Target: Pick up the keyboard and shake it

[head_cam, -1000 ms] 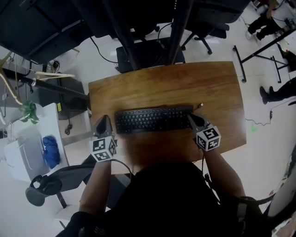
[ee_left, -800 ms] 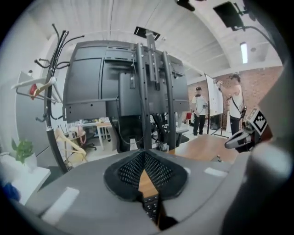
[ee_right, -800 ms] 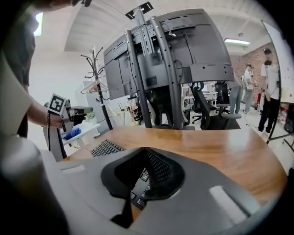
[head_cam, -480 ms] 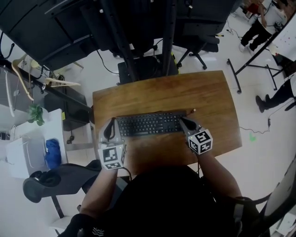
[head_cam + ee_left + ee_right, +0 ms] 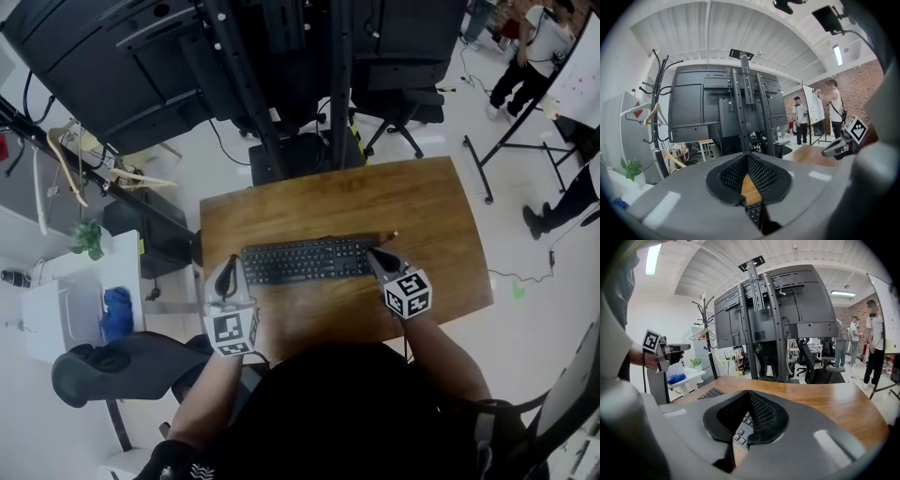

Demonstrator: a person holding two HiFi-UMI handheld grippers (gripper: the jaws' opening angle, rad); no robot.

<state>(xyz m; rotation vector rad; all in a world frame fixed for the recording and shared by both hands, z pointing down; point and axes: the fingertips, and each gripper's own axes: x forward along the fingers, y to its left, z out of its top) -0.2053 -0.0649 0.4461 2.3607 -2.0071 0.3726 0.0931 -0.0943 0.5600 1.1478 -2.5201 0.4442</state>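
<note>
A black keyboard (image 5: pixel 309 260) lies flat across the middle of the wooden table (image 5: pixel 422 206). My left gripper (image 5: pixel 228 270) hovers by the keyboard's left end with its jaws shut and nothing between them. The left gripper view shows a few keys (image 5: pixel 753 213) and wood below the closed pads (image 5: pixel 759 176). My right gripper (image 5: pixel 375 255) is shut over the keyboard's right end. In the right gripper view, keys (image 5: pixel 740 430) show under its closed pads and the keyboard (image 5: pixel 708 393) runs off to the left. No grip on the keyboard shows.
A black monitor rack on a stand (image 5: pixel 281 56) rises behind the table, with an office chair (image 5: pixel 403 94) beside it. A white side table with a blue cloth (image 5: pixel 117 312) and a dark chair (image 5: pixel 112 366) stand at left. People (image 5: pixel 530 47) stand far right.
My left gripper has risen beside the keyboard's left end and looks larger in the head view. The right gripper has lifted slightly. The keyboard has stayed flat on the table.
</note>
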